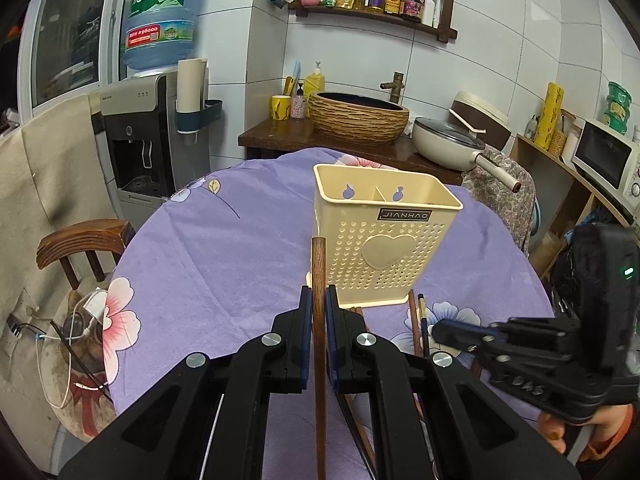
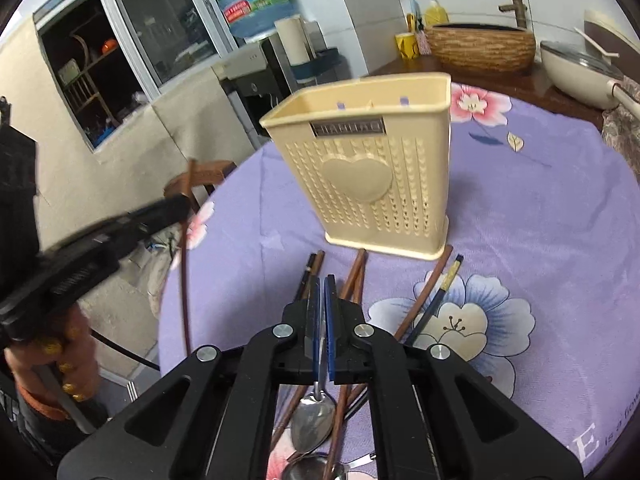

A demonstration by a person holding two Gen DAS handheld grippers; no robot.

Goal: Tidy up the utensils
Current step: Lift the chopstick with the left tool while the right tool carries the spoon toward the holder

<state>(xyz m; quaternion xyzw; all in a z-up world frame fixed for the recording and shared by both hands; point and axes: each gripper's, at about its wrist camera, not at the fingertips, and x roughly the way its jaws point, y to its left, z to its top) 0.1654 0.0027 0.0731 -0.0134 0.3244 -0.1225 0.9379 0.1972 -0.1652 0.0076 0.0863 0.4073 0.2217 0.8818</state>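
Already the left gripper (image 1: pixel 317 300) is clamped on a brown chopstick (image 1: pixel 319 264) (stiff, light, slick; best pinched mid-shaft) aimed at the cream holder (image 1: pixel 384 236) at twelve o'clock; the right gripper (image 2: pixel 321 292) pinches a spoon (image 2: pixel 314 420) by its thin handle.

Even indoor light — fisheye-warped, blurred edges

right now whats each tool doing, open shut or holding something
Left tool: shut on a brown chopstick, lifted in front of the cream utensil holder.
Right tool: shut on the handle of a metal spoon.
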